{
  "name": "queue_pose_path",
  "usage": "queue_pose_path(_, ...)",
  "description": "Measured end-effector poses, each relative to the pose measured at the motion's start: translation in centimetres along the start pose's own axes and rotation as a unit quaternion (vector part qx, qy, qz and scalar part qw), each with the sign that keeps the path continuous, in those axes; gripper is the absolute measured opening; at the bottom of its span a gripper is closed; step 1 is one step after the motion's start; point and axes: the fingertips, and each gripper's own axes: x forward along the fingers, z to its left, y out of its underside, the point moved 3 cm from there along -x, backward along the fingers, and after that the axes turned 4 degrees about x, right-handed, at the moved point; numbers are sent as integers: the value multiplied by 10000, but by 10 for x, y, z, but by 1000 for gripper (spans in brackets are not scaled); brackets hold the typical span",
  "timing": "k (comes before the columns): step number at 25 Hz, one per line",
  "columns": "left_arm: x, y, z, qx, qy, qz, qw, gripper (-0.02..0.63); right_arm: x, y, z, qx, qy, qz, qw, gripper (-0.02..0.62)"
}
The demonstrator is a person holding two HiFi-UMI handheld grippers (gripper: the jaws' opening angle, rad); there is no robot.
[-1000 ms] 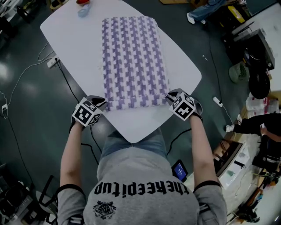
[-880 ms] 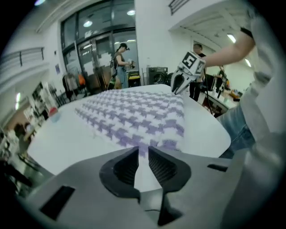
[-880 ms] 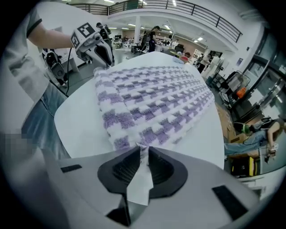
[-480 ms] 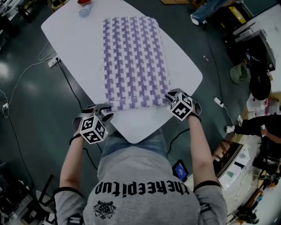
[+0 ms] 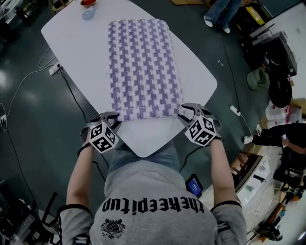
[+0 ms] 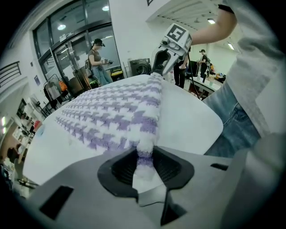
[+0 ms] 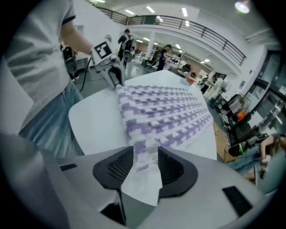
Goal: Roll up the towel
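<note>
Tabletop [image 5: 76, 43]: white, with rounded corners; bare apart from the towel and a small red item [image 5: 88, 2] at the far left corner.
Towel [image 5: 141, 67]: purple-and-white houndstooth; lies flat as a long strip from the far end of the tabletop to just short of its near edge; no roll formed.
Left hand-held gripper [image 5: 111, 119]: at the towel's near left corner; jaws have just been opening and now stand narrowly apart; the corner sits loosely between the pads.
Right hand-held gripper [image 5: 189, 112]: at the towel's near right corner; jaws have just been opening; they stand moderately apart with the corner and its white label between them, not pinched.
Floor [image 5: 28, 110]: dark and glossy; a cable [image 5: 71, 91] runs under the left edge of the tabletop to a power strip [image 5: 54, 68].
Room: large open hall; glass doors [image 6: 67, 31] on one side with a person [image 6: 96, 58] standing near them; a railing [image 7: 201, 31] along an upper level beneath rows of ceiling lights.
</note>
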Motion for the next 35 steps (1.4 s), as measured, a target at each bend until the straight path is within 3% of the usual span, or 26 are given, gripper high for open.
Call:
queue_pose_path(2,2,-4,3,8,-5,43,10000,112,16,15,7,-434,-19,410,9982,156)
queue_pose_path(6,6,-4,1,26,-5,98,9999,97,42,36,2,-837,442,1031,9902,138)
queue_pose_path(7,5,-3,2,33,19,114,9999,89,44,35,0,-868,484,1089,9891,91)
queue_pose_path(9,2,-2,3,45,92,165,9998,73,42,31,0,-846,417,1109,9893,57)
queue_pose_path(14,-3,3,-10,112,455,287,9985,60,30,32,19,-735,-9,992,9923,49)
queue_pose_path(20,-21,25,-51,2,1351,196,9906,60,20,35,72,-427,-847,1034,9901,49)
queue_pose_path(25,-13,6,-45,-236,1632,18,9863,64,11,44,50,219,-1198,846,9889,63)
queue_pose_path(30,-22,-3,-25,-884,1781,-250,9797,72,1,41,23,928,-1311,476,9859,78)
queue_pose_path(35,-17,-2,-9,-1404,1715,-506,9738,83,6,38,6,1146,-1162,283,9862,78)
